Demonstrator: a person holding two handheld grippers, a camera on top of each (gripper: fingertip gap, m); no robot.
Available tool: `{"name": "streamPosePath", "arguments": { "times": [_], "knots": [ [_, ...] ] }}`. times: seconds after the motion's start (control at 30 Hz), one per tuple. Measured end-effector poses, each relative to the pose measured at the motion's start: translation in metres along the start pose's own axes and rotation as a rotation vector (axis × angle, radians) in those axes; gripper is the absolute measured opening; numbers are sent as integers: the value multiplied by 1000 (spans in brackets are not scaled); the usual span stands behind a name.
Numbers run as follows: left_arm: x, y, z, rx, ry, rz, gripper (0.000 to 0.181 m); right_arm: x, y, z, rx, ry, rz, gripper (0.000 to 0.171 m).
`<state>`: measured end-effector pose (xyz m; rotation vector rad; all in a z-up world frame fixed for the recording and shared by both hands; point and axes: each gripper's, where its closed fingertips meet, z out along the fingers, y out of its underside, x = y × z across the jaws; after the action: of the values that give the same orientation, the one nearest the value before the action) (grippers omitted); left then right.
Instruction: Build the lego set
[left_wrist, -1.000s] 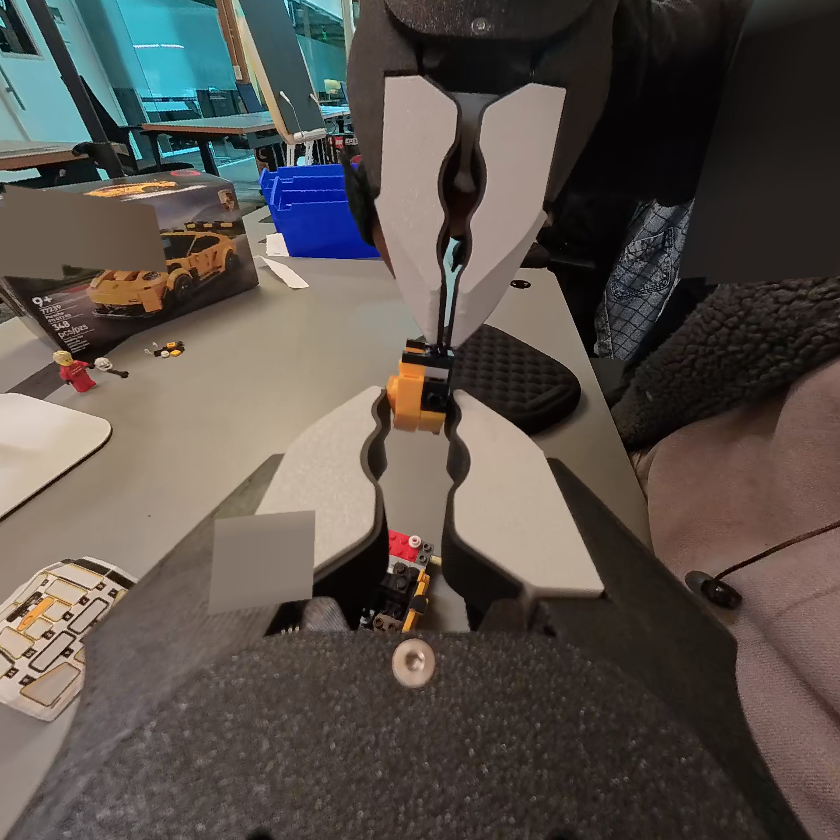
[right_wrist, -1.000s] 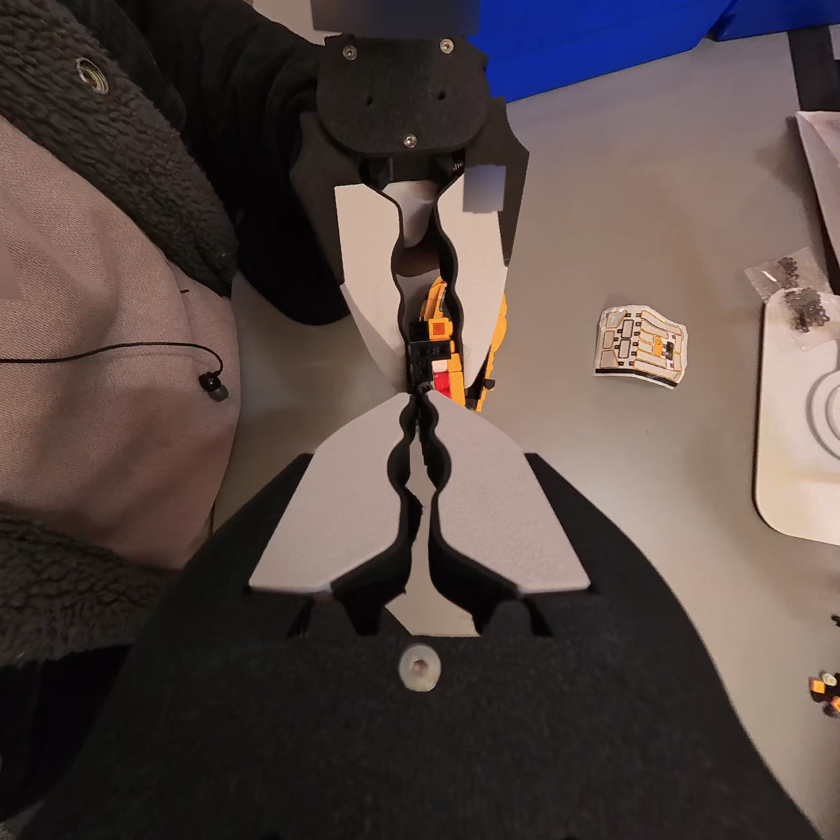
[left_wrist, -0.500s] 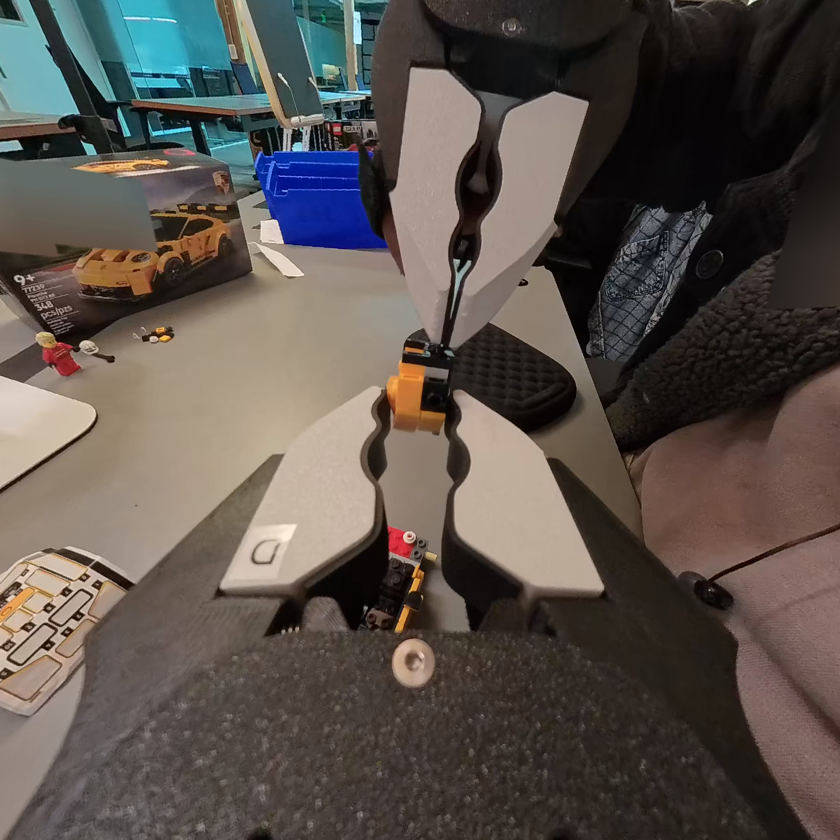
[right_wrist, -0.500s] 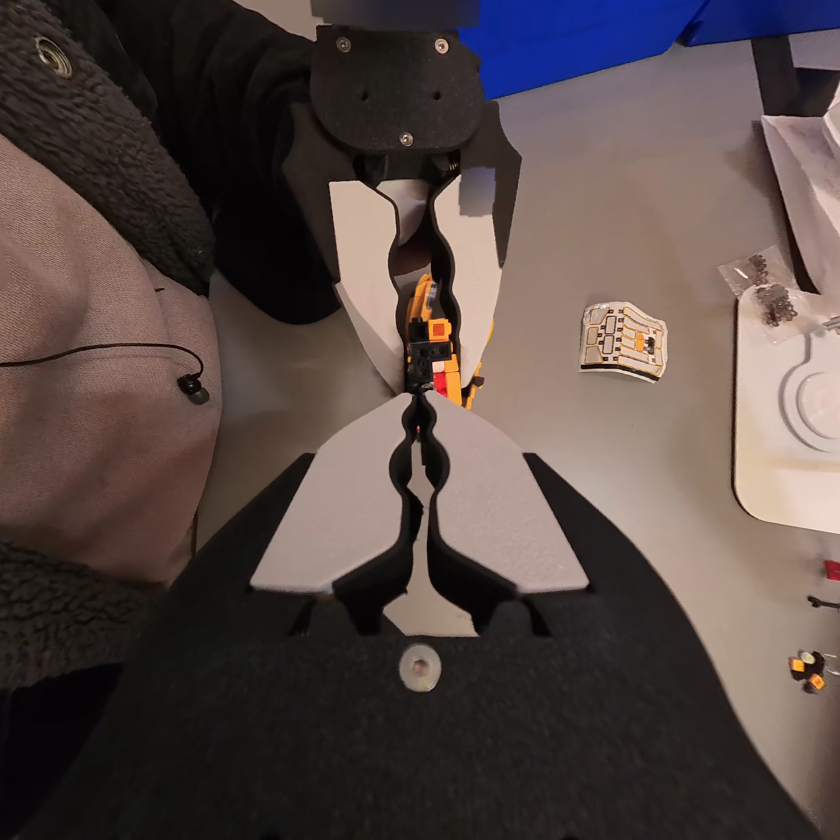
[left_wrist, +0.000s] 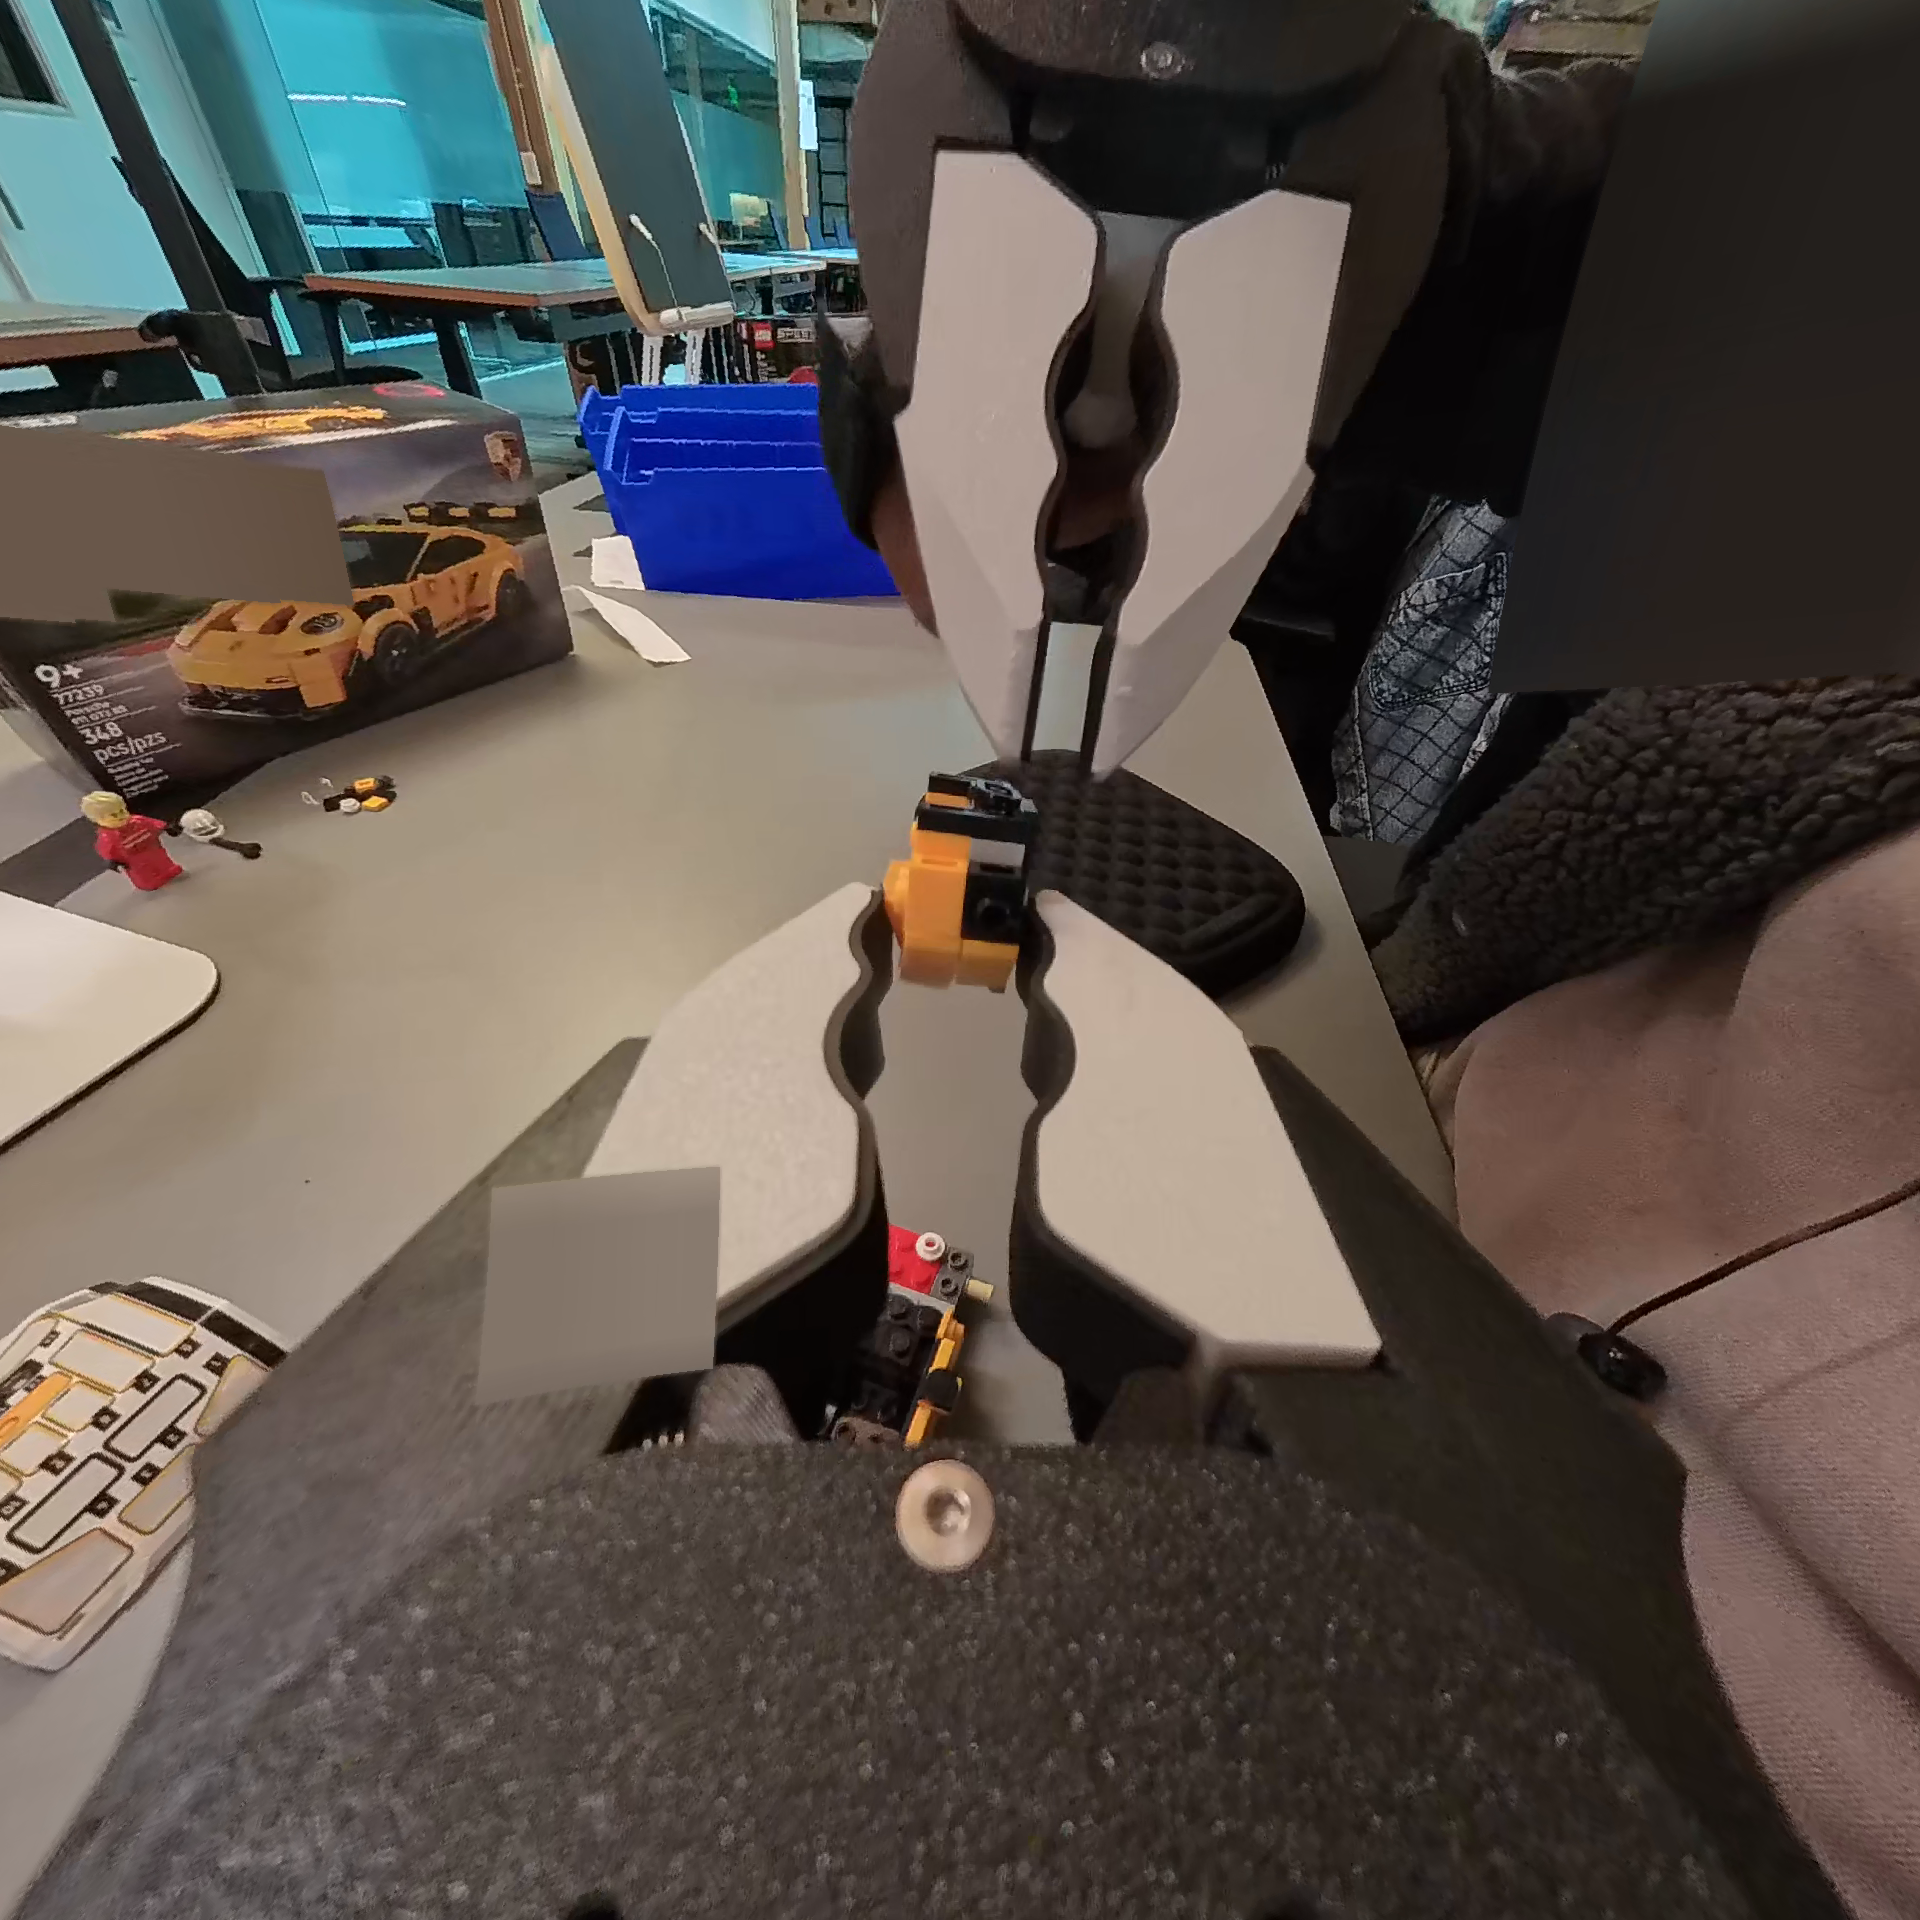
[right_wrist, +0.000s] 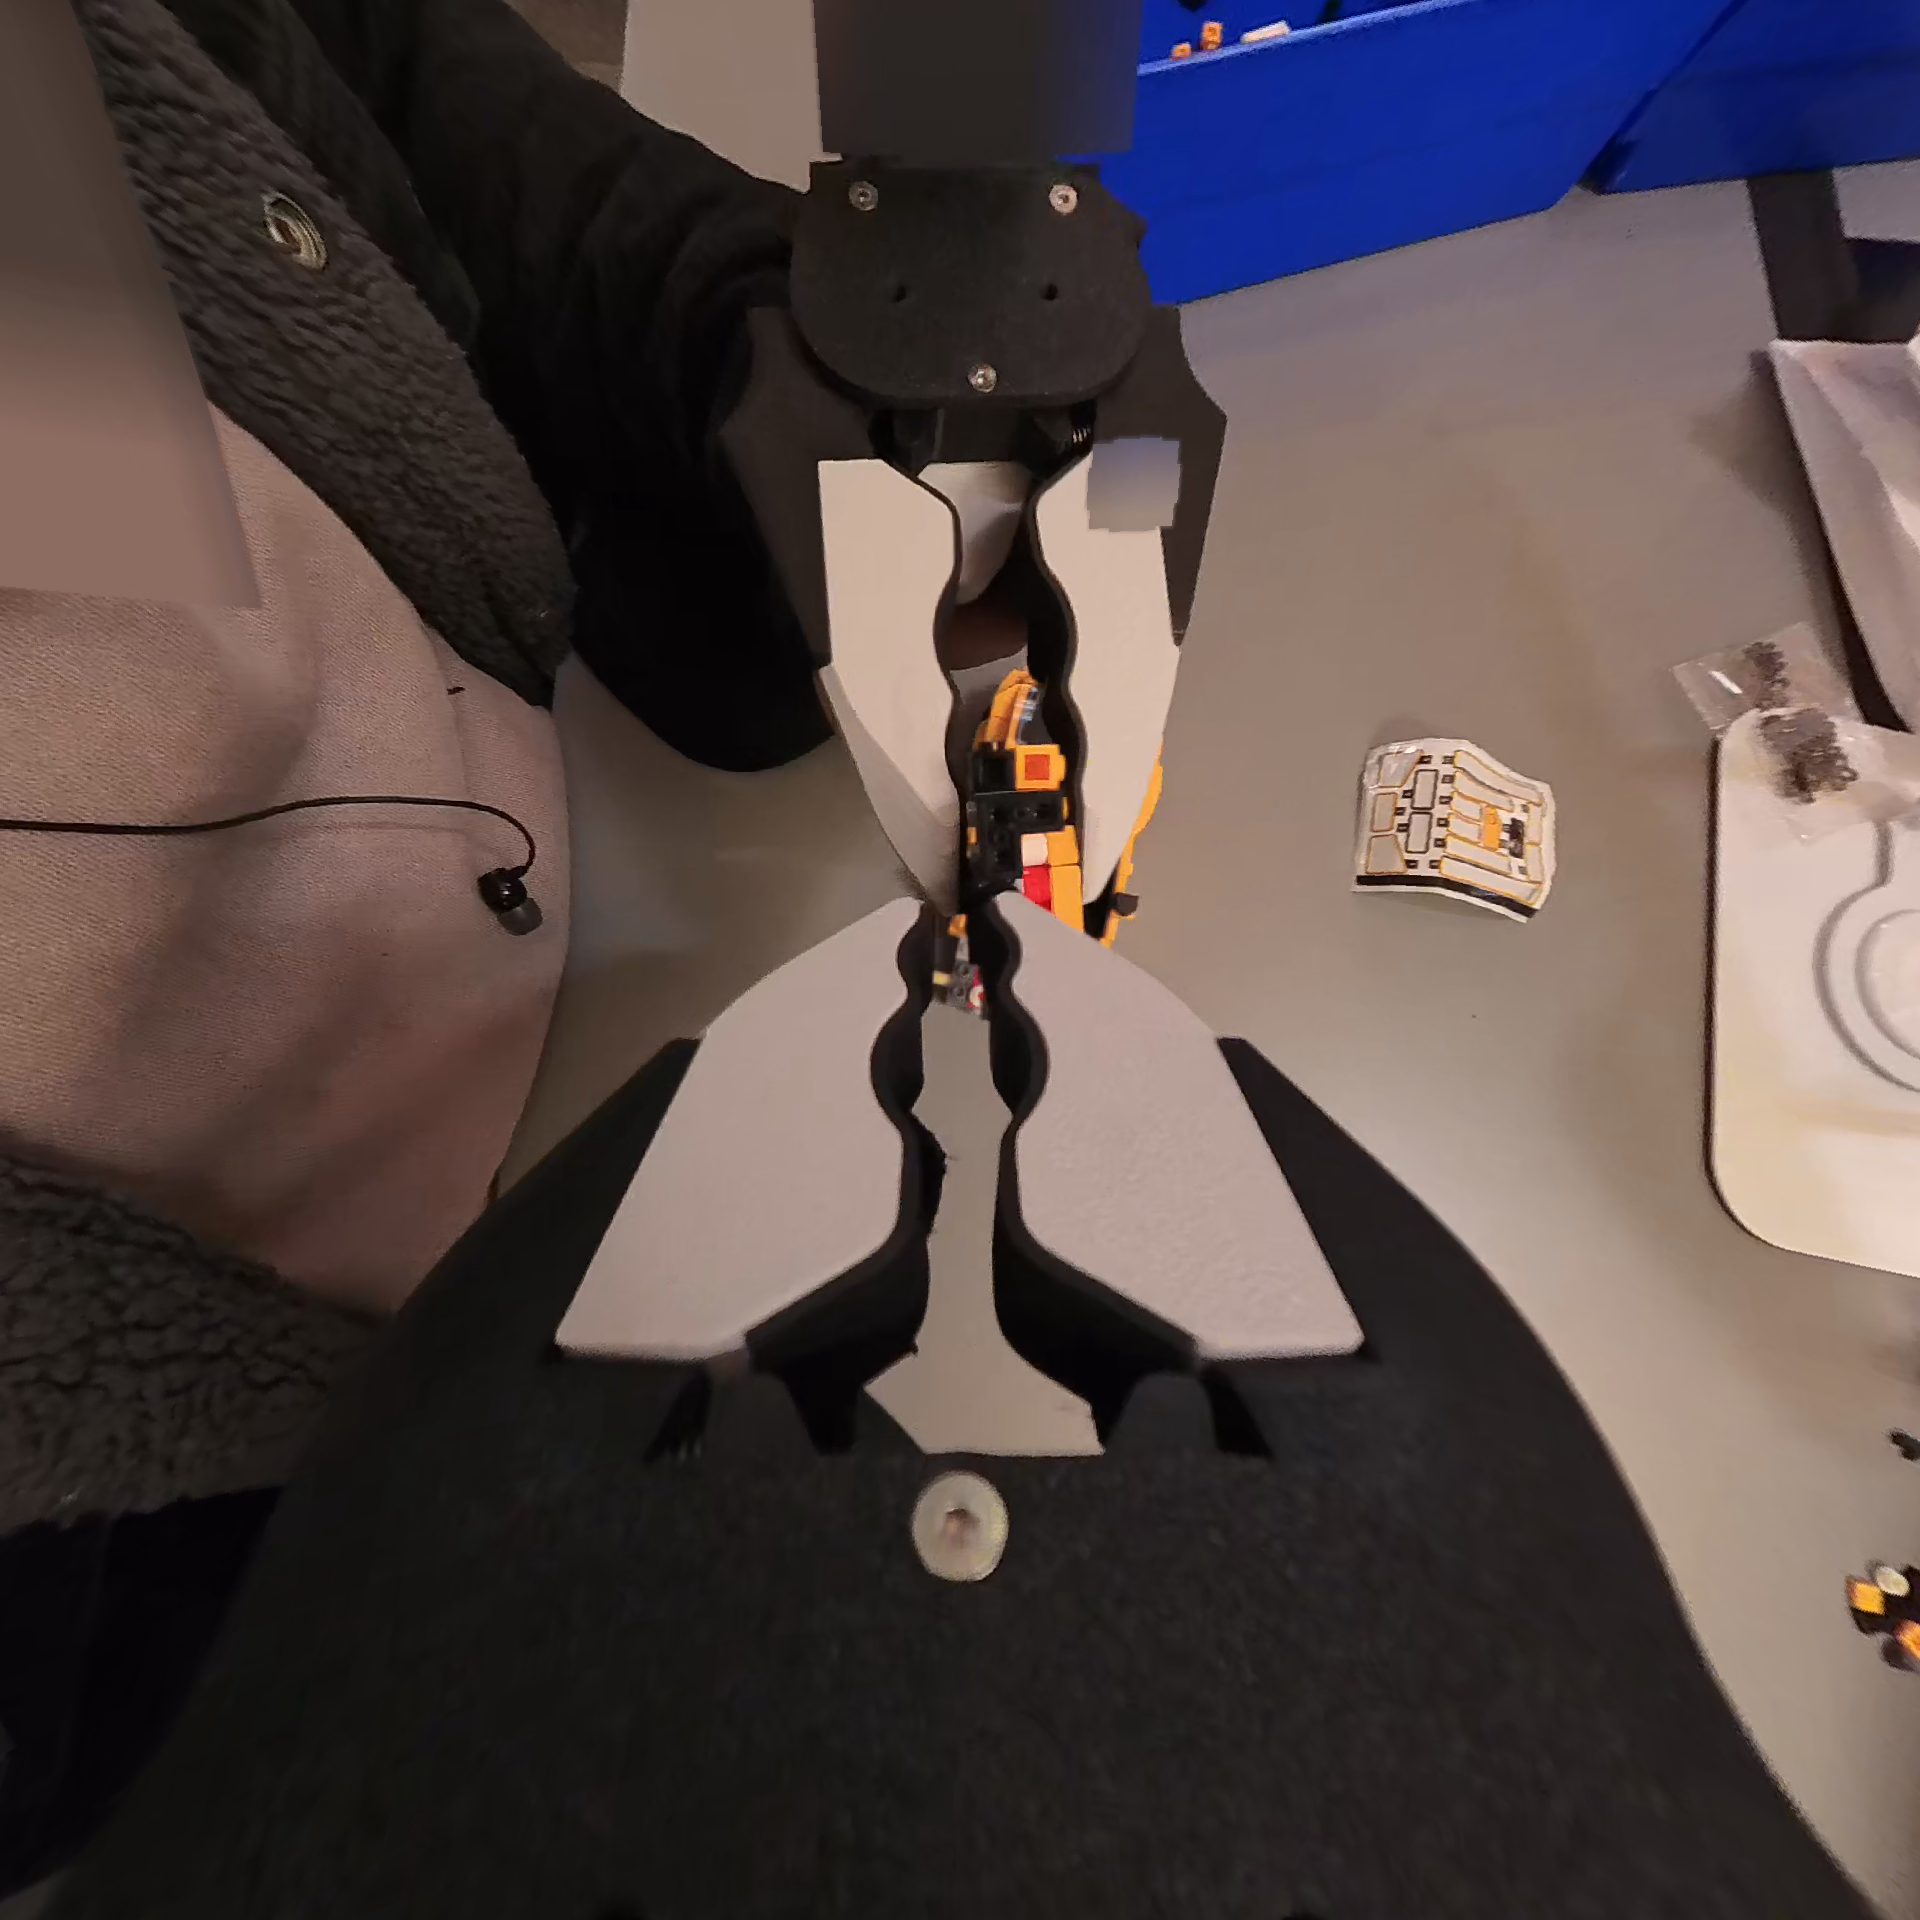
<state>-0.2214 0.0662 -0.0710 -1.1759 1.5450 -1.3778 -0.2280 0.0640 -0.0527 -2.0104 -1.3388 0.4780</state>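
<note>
My left gripper is shut on a small orange and black lego assembly and holds it above the grey table. My right gripper hangs tip-down just above the assembly's black top, with its jaws a little apart and nothing between them. In the right wrist view, my right gripper meets the left gripper tip to tip, with the assembly between the left fingers. A red, black and orange partial car build lies on the table under the left gripper.
The lego box and blue bins stand at the back left. A red minifigure, loose small pieces, a sticker sheet and a white tray lie around. A black mesh pad and a person's coat are at the right. My two grippers' fingertips are within a few centimetres of each other. Left tips and right tips are each some 40 cm from the red minifigure.
My right gripper, shut against the top of the assembly before, has opened slightly and drawn back a little. The left gripper keeps its hold.
</note>
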Motion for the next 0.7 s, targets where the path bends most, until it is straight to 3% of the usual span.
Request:
{"name": "streamPosePath", "arguments": {
  "times": [0.3, 0.7],
  "knots": [
    [-2, 1, 0, -6, -15, -18, 23, 5, 7, 5, -56, 100, -78, 9],
    [-2, -1, -1, -4, -26, -26, 22, 5, 7, 7, -44, 116, -20, 2]
  ]
}}
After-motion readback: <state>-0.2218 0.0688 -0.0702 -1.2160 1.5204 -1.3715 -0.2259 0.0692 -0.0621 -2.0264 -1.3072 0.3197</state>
